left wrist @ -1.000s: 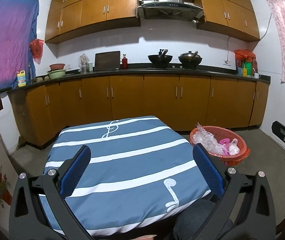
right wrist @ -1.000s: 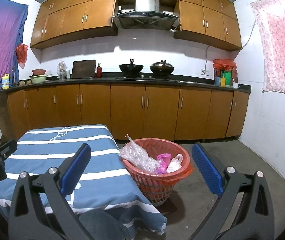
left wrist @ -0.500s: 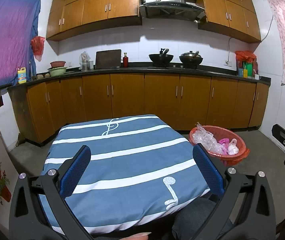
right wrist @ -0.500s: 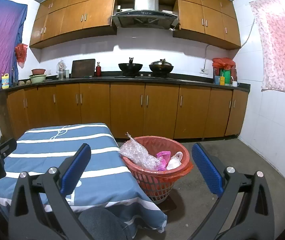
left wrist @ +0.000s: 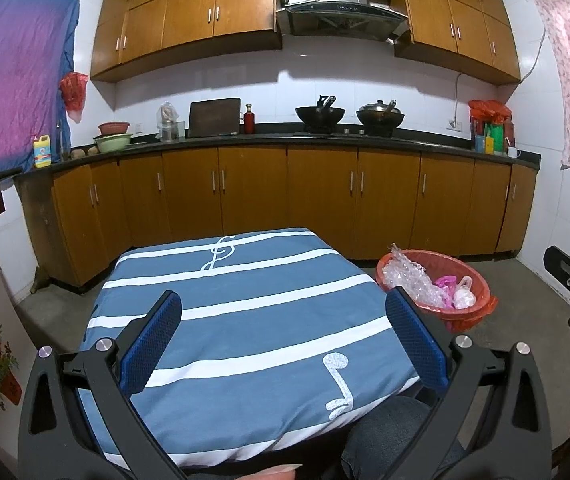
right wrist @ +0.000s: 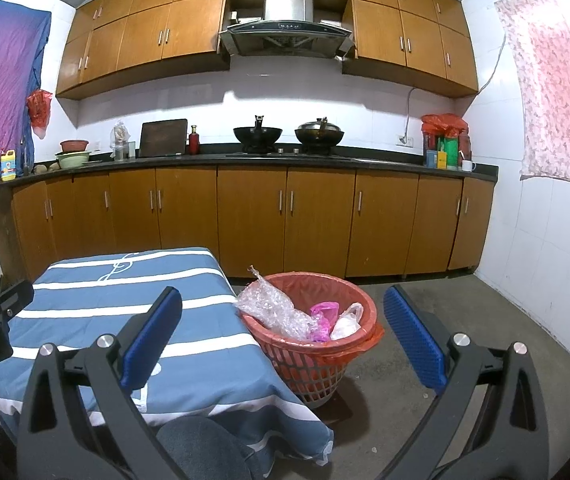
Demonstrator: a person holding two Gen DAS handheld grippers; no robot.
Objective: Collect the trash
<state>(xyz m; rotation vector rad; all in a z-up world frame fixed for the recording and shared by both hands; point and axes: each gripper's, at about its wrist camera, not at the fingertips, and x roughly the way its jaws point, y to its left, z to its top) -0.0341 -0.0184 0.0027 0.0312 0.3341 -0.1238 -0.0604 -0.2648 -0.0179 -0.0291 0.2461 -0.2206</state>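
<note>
Trash basket (right wrist: 317, 344) touching tablecloth (right wrist: 133, 304) edge, bare floor (right wrist: 465, 300) rightward, both grippers' jaws released, empty.

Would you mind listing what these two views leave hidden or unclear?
- Red plastic basket: left wrist view, its base is hidden behind the blue striped tablecloth.
- Basket bottom: right wrist view, covered by crumpled clear bubble wrap.
- Yellow bottle label: too small.

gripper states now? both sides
Left gripper: open, empty, above the striped tablecloth.
Right gripper: open, empty, facing the red trash basket.
</note>
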